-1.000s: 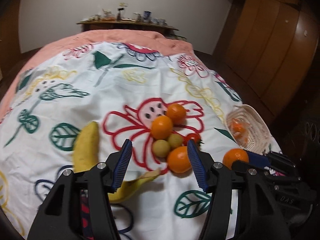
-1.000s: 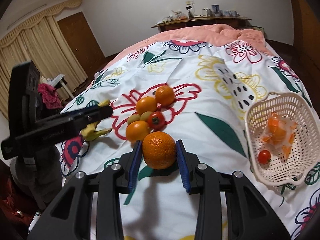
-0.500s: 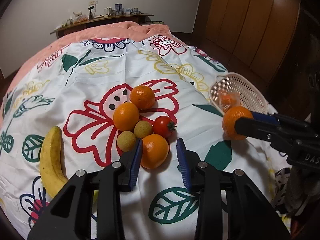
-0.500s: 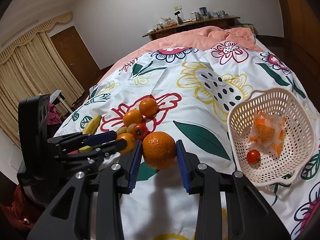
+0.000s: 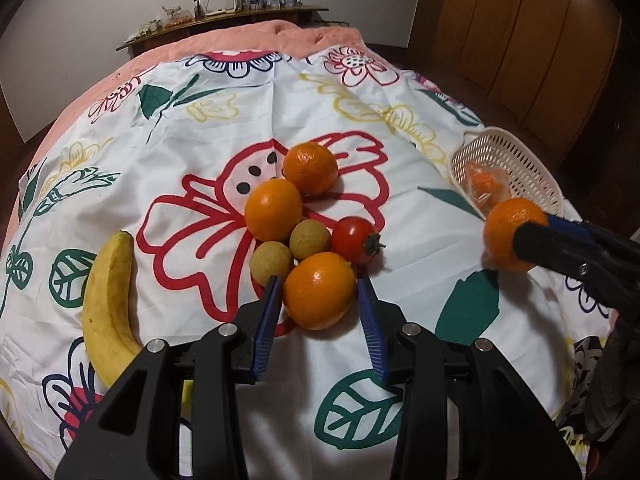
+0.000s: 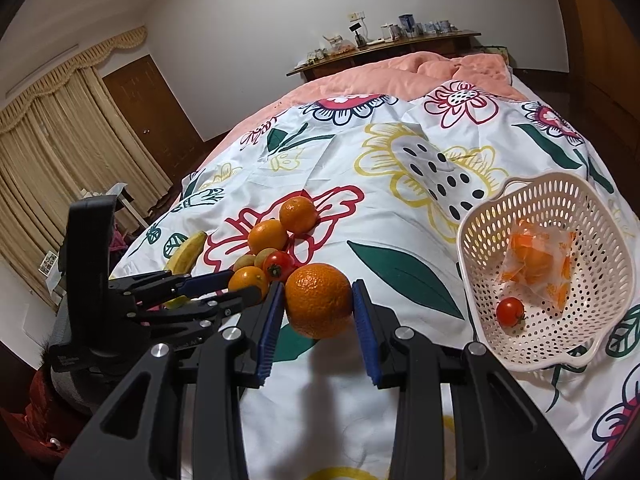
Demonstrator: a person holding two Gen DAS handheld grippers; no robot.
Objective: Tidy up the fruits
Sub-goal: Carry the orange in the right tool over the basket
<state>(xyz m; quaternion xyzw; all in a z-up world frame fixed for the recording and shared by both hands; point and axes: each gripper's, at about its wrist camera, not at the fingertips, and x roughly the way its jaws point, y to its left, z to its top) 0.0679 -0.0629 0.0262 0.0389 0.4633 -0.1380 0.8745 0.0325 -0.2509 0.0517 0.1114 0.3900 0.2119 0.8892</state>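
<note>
A big orange is held tight between the blue pads of the right gripper. A smaller orange is sat between the jaws of the left gripper, which are opening a little; its pads are not pressed on it. The white basket is seen right of the right jaws.

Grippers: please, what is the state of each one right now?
Left gripper: jaws opening, the nearest orange between them, not clamped.
Right gripper: shut on a large orange.

Fruit cluster mid-bedspread — banana left, basket right.
</note>
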